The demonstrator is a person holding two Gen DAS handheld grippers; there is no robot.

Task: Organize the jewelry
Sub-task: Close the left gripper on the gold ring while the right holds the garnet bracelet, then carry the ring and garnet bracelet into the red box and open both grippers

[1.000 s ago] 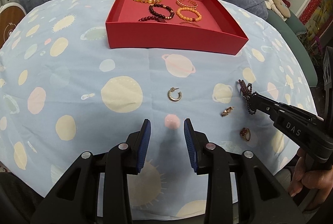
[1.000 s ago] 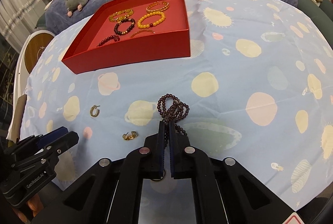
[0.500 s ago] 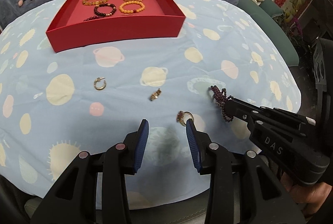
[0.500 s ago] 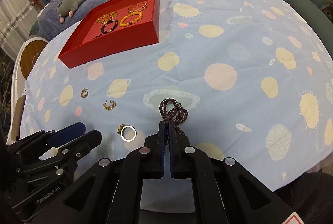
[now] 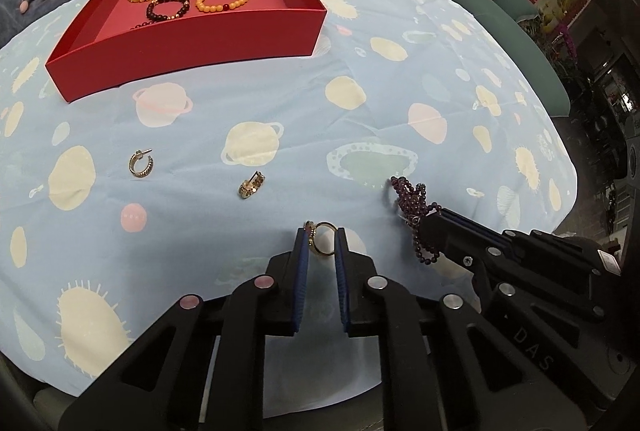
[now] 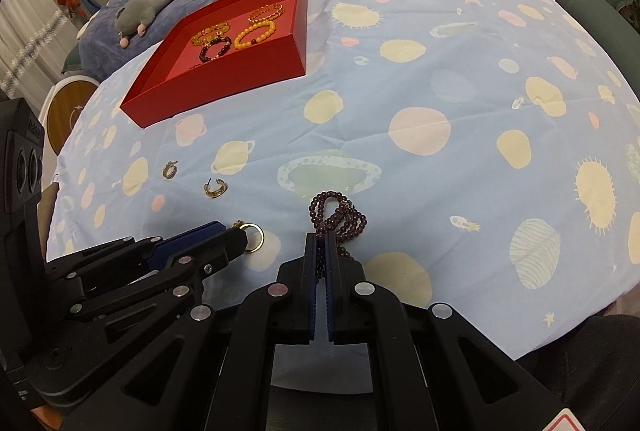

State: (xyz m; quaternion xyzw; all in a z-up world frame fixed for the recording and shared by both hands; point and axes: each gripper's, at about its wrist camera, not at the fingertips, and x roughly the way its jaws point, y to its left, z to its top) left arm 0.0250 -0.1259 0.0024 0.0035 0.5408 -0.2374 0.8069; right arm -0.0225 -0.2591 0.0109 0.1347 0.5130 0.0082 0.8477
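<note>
Left gripper [image 5: 322, 245] is pinching the gold ring [image 5: 322, 244] near the tabletop's front edge by its rim, so it could pop out, while the right gripper [image 6: 321, 251] stays clamped on the purple bead strand [image 6: 338, 217].

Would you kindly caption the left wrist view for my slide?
Left gripper closes on a gold ring while right gripper holds purple beads.

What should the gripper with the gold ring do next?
Probably lift: the left gripper has its fingers pinched on the gold ring with a red stone, so raising it off the blue planet-print cloth toward the red cardboard tray seems right.
</note>
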